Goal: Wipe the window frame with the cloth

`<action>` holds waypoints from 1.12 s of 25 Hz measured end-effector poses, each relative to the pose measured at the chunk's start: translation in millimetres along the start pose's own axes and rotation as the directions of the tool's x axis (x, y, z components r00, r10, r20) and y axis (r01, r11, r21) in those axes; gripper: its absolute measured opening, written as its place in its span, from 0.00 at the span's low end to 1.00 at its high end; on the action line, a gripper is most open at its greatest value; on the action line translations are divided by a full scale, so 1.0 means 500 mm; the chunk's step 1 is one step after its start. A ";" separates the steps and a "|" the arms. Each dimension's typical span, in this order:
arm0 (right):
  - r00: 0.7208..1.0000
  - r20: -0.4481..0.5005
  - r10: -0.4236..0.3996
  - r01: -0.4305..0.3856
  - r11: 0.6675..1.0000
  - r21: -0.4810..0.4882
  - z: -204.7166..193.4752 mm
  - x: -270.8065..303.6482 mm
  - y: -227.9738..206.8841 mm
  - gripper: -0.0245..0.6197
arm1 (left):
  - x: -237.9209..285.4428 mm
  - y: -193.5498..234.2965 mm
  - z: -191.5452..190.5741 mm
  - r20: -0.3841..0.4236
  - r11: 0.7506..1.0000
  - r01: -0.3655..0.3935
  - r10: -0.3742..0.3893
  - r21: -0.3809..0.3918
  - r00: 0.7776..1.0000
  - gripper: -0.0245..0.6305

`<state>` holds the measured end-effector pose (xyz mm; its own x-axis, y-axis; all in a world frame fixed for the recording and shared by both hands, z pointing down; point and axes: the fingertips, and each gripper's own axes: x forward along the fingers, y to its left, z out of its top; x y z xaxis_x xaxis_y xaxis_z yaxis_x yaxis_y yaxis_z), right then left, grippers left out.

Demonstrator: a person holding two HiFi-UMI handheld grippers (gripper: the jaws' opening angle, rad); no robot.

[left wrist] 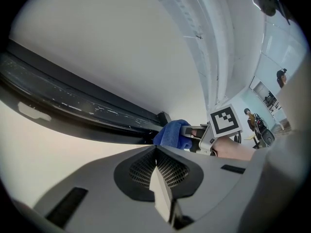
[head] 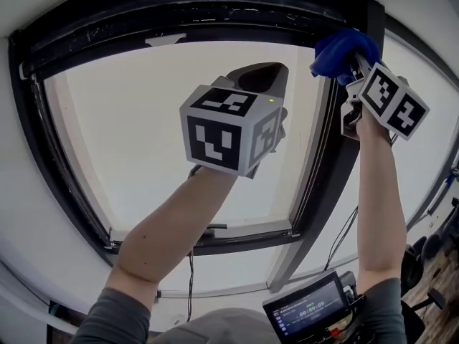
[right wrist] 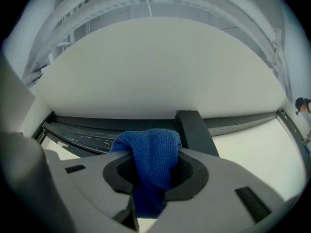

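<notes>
Cloth (right wrist: 150,154), seemingly soft, light and floppy, is pinched by its bunched middle in the right gripper (right wrist: 148,181) near the window frame (right wrist: 194,130); the left gripper (left wrist: 162,191) is closed, empty.

The blue cloth (head: 343,49) is sitting bunched, clamped by the right gripper (right wrist: 154,176), up at the top corner of the black window frame (head: 186,16), where its upright bar is meeting the top rail
</notes>
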<state>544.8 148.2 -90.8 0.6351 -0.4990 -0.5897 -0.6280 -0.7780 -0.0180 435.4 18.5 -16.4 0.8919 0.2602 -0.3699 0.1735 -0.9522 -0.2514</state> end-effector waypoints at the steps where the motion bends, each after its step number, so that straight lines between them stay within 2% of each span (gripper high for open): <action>1: 1.000 0.001 -0.007 0.007 1.000 -0.006 0.000 -0.001 -0.016 0.22 | 0.011 -0.010 -0.003 0.000 1.000 0.006 -0.006 0.002 1.000 0.05; 7: 1.000 -0.005 -0.023 0.023 1.000 -0.005 -0.014 -0.018 -0.078 0.22 | 0.053 -0.062 -0.021 0.000 0.999 0.041 -0.041 0.001 0.999 0.05; 12: 1.000 0.024 -0.014 0.013 1.000 0.027 -0.006 -0.042 -0.079 0.22 | 0.072 -0.089 -0.044 -0.015 0.997 0.081 -0.081 0.008 0.997 0.05; 16: 0.996 0.087 -0.006 0.004 1.000 0.013 0.042 -0.056 -0.065 0.22 | 0.073 -0.095 -0.009 0.018 0.994 0.103 -0.104 0.023 0.994 0.05; 21: 0.991 0.133 0.005 -0.004 1.000 -0.006 0.095 -0.031 -0.041 0.22 | 0.069 -0.071 0.074 0.075 0.993 0.099 -0.104 0.069 0.992 0.05; 24: 0.993 0.116 -0.009 0.009 1.000 -0.004 0.090 -0.004 -0.045 0.22 | 0.082 -0.054 0.087 0.060 0.993 0.098 -0.103 0.073 0.993 0.05; 28: 0.996 0.081 -0.037 0.039 0.999 -0.023 0.055 0.006 -0.062 0.22 | 0.085 -0.046 0.062 0.038 0.992 0.106 -0.109 0.064 0.993 0.05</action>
<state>553.9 181.5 -114.4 0.6197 -0.4372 -0.6518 -0.5918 -0.8058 -0.0222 456.4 56.4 -54.2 0.8513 0.3683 -0.3737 0.2404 -0.9069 -0.3460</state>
